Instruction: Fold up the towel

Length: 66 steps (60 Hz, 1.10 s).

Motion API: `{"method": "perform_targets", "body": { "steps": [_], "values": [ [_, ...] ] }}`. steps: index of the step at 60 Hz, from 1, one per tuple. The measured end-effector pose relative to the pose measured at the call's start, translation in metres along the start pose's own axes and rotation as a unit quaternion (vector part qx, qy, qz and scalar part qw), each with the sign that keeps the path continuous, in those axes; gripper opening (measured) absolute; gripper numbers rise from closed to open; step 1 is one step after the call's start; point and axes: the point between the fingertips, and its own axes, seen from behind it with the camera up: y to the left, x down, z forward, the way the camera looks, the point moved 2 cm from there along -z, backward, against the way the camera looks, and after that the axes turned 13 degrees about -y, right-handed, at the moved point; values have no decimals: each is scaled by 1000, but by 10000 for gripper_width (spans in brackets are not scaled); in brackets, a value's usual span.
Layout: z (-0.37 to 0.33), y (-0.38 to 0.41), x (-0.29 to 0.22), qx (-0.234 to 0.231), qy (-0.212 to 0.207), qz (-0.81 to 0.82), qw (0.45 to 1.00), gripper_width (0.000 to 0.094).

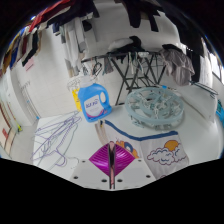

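A small white towel (165, 153) with an orange and blue print lies flat on the white table (110, 130), just to the right of my fingers and slightly ahead of them. My gripper (112, 160) hovers low over the table to the left of the towel. Its two magenta pads (100, 158) are pressed together, and I see nothing held between them. The fingers do not touch the towel.
A blue and white detergent bottle (94, 101) stands ahead on the left. A clear glass dish (156, 105) sits ahead on the right. Wire hangers (55, 135) lie on the left. A drying rack (130, 60) stands beyond the table.
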Motion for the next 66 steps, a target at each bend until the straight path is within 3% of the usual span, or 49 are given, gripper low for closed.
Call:
{"method": "perform_targets", "body": {
  "steps": [12, 19, 30, 32, 34, 37, 40, 44, 56, 66],
  "values": [
    [-25, -112, -42, 38, -31, -30, 998, 33],
    [-21, -175, -27, 71, -26, -65, 995, 33],
    [-4, -217, 22, 78, -8, -106, 991, 69],
    [-6, -223, 26, 72, -7, -109, 991, 167],
    [-10, -223, 25, 75, -5, -108, 991, 386],
    [-22, -227, 15, 83, -8, -112, 990, 876],
    [-39, -230, -1, 83, -18, -119, 989, 807],
    [-84, -227, -23, 83, -20, -124, 989, 856],
    [-233, -221, -70, 78, -15, -121, 990, 848],
    [-289, -225, -83, 89, -34, -100, 990, 854]
  ]
}}
